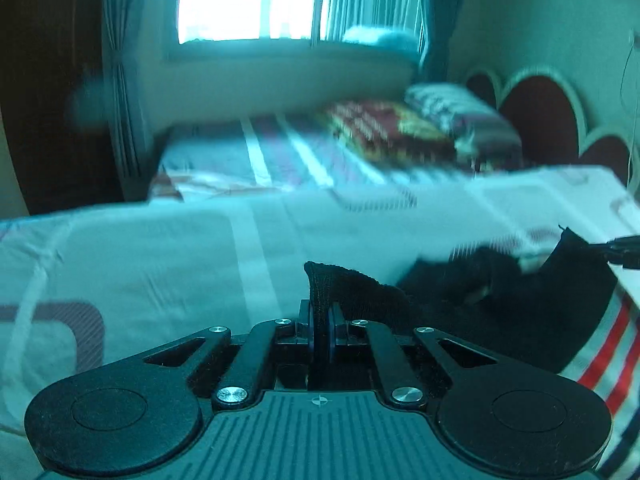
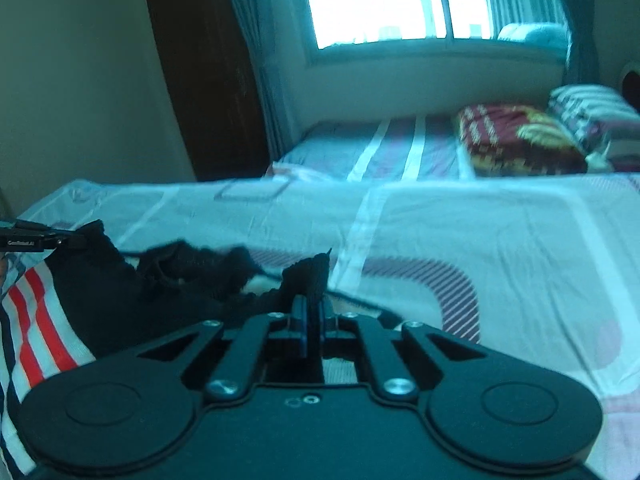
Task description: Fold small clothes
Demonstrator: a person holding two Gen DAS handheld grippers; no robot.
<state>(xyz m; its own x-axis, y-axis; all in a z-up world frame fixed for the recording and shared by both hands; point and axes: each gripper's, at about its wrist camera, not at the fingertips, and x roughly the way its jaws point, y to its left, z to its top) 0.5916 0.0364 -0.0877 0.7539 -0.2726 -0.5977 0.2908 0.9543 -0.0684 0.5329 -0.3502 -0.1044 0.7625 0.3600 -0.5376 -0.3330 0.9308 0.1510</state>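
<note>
A small black garment [image 1: 500,300] is held up between my two grippers over a bed with a pale patterned sheet [image 1: 160,264]. My left gripper [image 1: 321,320] is shut on one corner of it, a ribbed black edge sticking up between the fingers. My right gripper [image 2: 314,312] is shut on the other corner of the black garment [image 2: 160,292]. The cloth sags in crumpled folds between them. The right gripper's tip shows at the right edge of the left wrist view [image 1: 622,250]; the left gripper's tip shows at the left edge of the right wrist view [image 2: 40,238].
A red, white and blue striped cloth [image 2: 36,320] lies under the garment near me. Beyond is a second bed [image 2: 380,148] with a dark red folded blanket [image 2: 516,136] and a striped pillow [image 2: 592,112]. A window [image 2: 380,0] with curtains is at the back, a dark wardrobe [image 2: 208,80] to its left.
</note>
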